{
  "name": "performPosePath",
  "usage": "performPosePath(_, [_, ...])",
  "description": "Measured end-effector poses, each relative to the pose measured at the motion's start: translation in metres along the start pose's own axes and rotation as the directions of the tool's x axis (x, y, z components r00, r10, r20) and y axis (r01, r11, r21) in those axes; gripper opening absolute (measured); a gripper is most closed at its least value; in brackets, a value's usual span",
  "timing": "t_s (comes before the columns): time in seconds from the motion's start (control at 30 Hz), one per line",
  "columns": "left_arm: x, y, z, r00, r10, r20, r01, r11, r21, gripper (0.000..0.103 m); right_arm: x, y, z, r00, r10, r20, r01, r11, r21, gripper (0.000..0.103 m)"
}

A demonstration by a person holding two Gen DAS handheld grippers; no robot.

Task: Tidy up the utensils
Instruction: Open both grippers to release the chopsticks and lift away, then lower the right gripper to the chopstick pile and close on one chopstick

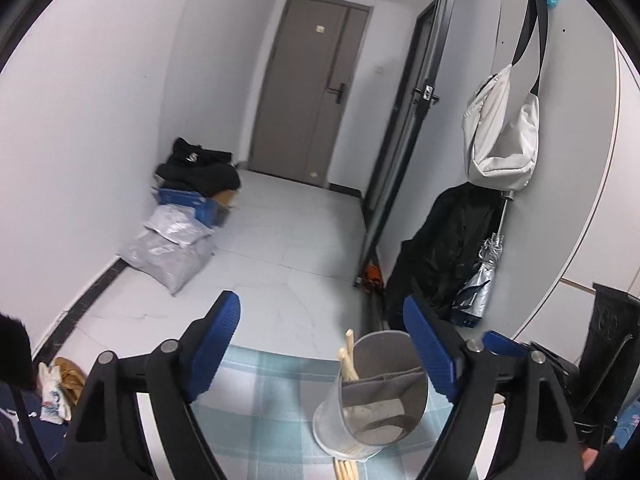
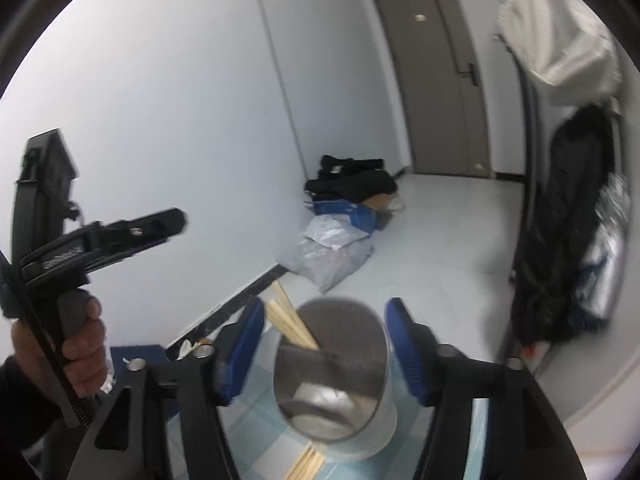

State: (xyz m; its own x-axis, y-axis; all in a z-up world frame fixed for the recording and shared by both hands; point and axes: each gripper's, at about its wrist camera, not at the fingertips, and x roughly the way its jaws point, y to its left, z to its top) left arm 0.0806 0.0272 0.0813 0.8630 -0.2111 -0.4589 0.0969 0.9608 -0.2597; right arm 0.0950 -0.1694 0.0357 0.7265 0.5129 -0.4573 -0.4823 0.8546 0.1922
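Our right gripper (image 2: 324, 344) stands with jaws released around the grey utensil holder (image 2: 334, 376), pads seemingly apart from its wall, though blur hinders judgment. Our left gripper (image 1: 322, 344) is likewise spread, the holder just inside its right pad. Wooden chopsticks (image 2: 290, 322) lean in one compartment, more chopsticks (image 2: 306, 466) lying beneath on the checked tablecloth (image 1: 256, 408).

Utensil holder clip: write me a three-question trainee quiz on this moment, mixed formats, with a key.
1. True or false: the right gripper is shut on the utensil holder.
2. What already stands in the holder? A) spoons B) wooden chopsticks C) knives
3. Fill in: more chopsticks lie on the checked ____ beside the holder's base.

Key: 1 false, both jaws stand open either side of it; 2 B; 3 cloth.
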Motion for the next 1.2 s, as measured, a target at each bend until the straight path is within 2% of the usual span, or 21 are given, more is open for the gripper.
performPosePath(0.03, [-0.004,-0.002,-0.002,1.0,0.011,0.002,-0.011,1.0,0.002,0.086,-0.003,0.0,-0.002,1.0,-0.025,0.004,0.025,1.0,0.02,0.081])
performPosePath(0.07, [-0.006,-0.003,-0.005,1.0,0.018,0.002,-0.018,1.0,0.004,0.088,-0.007,0.001,-0.005,0.998,-0.055,0.015,0.054,0.998,0.036,0.095])
performPosePath(0.1, [-0.008,-0.005,-0.009,1.0,0.031,0.002,-0.031,1.0,0.006,0.093,-0.01,0.002,-0.005,0.995,-0.094,0.021,0.093,0.994,0.049,0.103])
performPosePath(0.17, [-0.01,-0.006,-0.014,0.998,0.054,0.008,-0.054,0.998,0.008,0.096,-0.017,0.006,-0.01,0.979,-0.206,0.001,0.205,0.977,0.059,0.103])
performPosePath(0.27, [-0.016,-0.005,-0.022,0.996,0.09,0.015,-0.09,0.996,0.007,0.096,-0.02,0.014,-0.018,0.939,-0.342,-0.045,0.344,0.939,0.03,0.103])
performPosePath(0.33, [-0.023,-0.004,-0.029,0.994,0.106,0.006,-0.106,0.994,-0.003,0.096,-0.023,0.017,-0.024,0.917,-0.389,-0.091,0.393,0.919,0.029,0.103])
performPosePath(0.43, [-0.028,-0.003,-0.036,0.992,0.127,0.001,-0.127,0.992,-0.016,0.096,-0.028,0.016,-0.035,0.872,-0.465,-0.151,0.476,0.878,0.046,0.103])
performPosePath(0.47, [-0.031,-0.002,-0.039,0.991,0.136,0.01,-0.135,0.991,-0.017,0.096,-0.032,0.016,-0.039,0.867,-0.472,-0.159,0.485,0.873,0.056,0.103])
performPosePath(0.53, [-0.039,-0.002,-0.045,0.986,0.161,0.035,-0.161,0.987,-0.017,0.096,-0.04,0.02,-0.048,0.89,-0.432,-0.147,0.445,0.893,0.069,0.103])
performPosePath(0.63, [-0.046,-0.002,-0.054,0.98,0.187,0.066,-0.186,0.982,-0.011,0.096,-0.05,0.028,-0.058,0.903,-0.416,-0.106,0.422,0.905,0.043,0.103])
performPosePath(0.7, [-0.049,-0.003,-0.061,0.97,0.228,0.085,-0.228,0.974,-0.008,0.096,-0.055,0.031,-0.066,0.918,-0.383,-0.1,0.387,0.921,0.029,0.103])
performPosePath(0.83, [-0.051,-0.006,-0.072,0.972,0.221,0.083,-0.223,0.975,0.011,0.096,-0.057,0.036,-0.078,0.911,-0.395,-0.118,0.398,0.917,0.0,0.103])
performPosePath(0.9, [-0.05,-0.007,-0.077,0.973,0.217,0.079,-0.219,0.976,0.014,0.096,-0.054,0.038,-0.086,0.905,-0.394,-0.159,0.395,0.918,-0.024,0.103])
performPosePath(1.0, [-0.046,-0.006,-0.083,0.972,0.228,0.064,-0.228,0.974,-0.008,0.096,-0.05,0.037,-0.096,0.915,-0.32,-0.244,0.331,0.944,0.005,0.103])
performPosePath(1.03, [-0.045,-0.006,-0.085,0.973,0.224,0.056,-0.223,0.975,-0.014,0.096,-0.048,0.037,-0.098,0.911,-0.317,-0.263,0.331,0.944,0.009,0.103])
performPosePath(1.1, [-0.042,-0.005,-0.09,0.975,0.218,0.038,-0.217,0.976,-0.015,0.096,-0.043,0.037,-0.105,0.872,-0.388,-0.299,0.4,0.916,-0.024,0.103])
performPosePath(1.13, [-0.041,-0.006,-0.092,0.976,0.216,0.037,-0.215,0.976,-0.011,0.096,-0.042,0.038,-0.108,0.862,-0.411,-0.296,0.419,0.907,-0.04,0.103])
performPosePath(1.2, [-0.041,-0.008,-0.097,0.971,0.234,0.052,-0.235,0.972,0.005,0.096,-0.042,0.04,-0.115,0.862,-0.432,-0.267,0.431,0.9,-0.064,0.103])
